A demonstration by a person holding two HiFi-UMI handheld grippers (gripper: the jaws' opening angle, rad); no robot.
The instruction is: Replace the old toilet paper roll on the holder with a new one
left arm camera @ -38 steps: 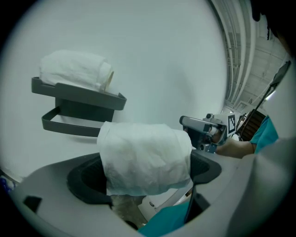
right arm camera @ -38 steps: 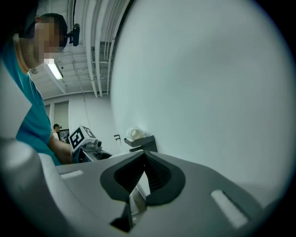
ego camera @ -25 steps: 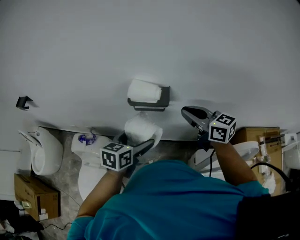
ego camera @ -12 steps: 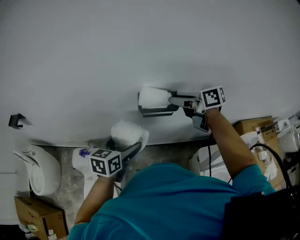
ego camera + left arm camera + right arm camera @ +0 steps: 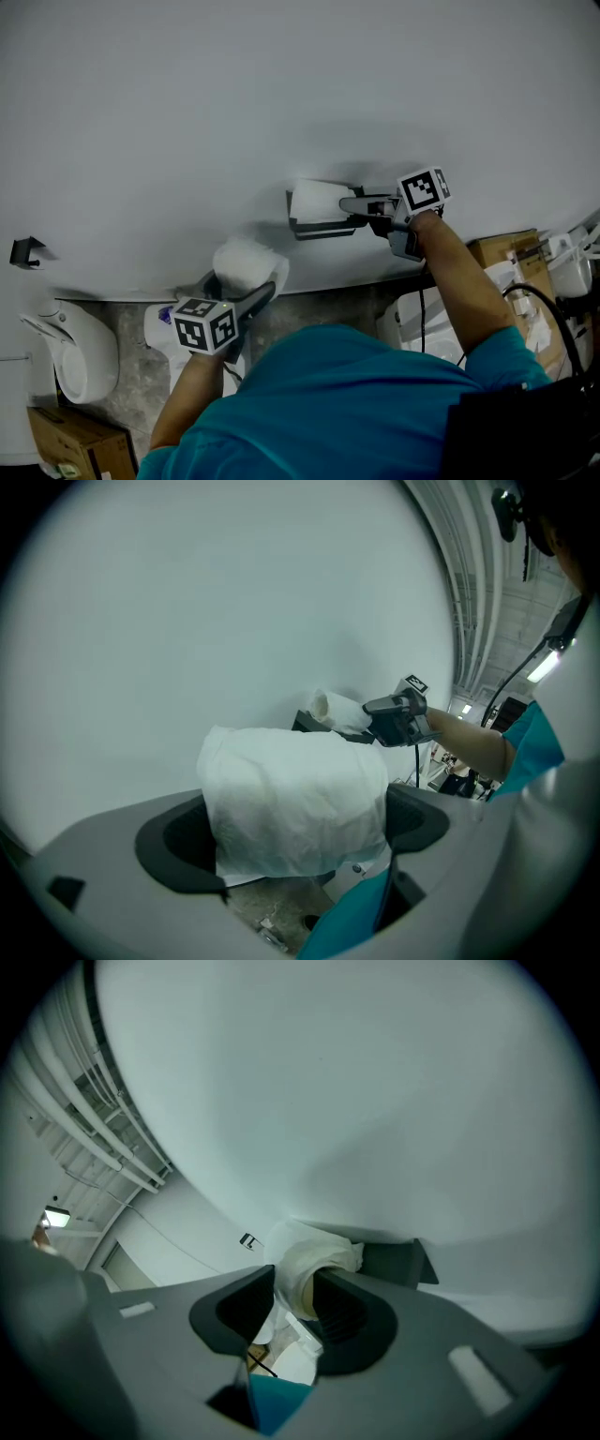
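The old toilet paper roll (image 5: 317, 201) sits on a dark wall holder (image 5: 314, 229). My right gripper (image 5: 345, 202) reaches in from the right. Its jaws are closing around the roll's right end (image 5: 314, 1255), which lies between them; I see no firm squeeze. The holder's bracket (image 5: 394, 1260) shows just behind. My left gripper (image 5: 239, 286) hangs lower left of the holder, shut on the new white roll (image 5: 246, 264). The new roll (image 5: 292, 799) fills the gap between the left jaws. Beyond it the left gripper view shows the old roll (image 5: 336, 708) and the right gripper (image 5: 398, 714).
A plain white wall fills the upper view. A black hook (image 5: 23, 251) is fixed at the far left. Below stand a white toilet (image 5: 66, 352), a cardboard box (image 5: 56, 441) and another box (image 5: 502, 251) at the right. The person's teal shirt covers the bottom.
My right gripper rolled over, swung up to the holder and opened around the old roll's end. My left gripper carried the new roll down and left, away from the holder.
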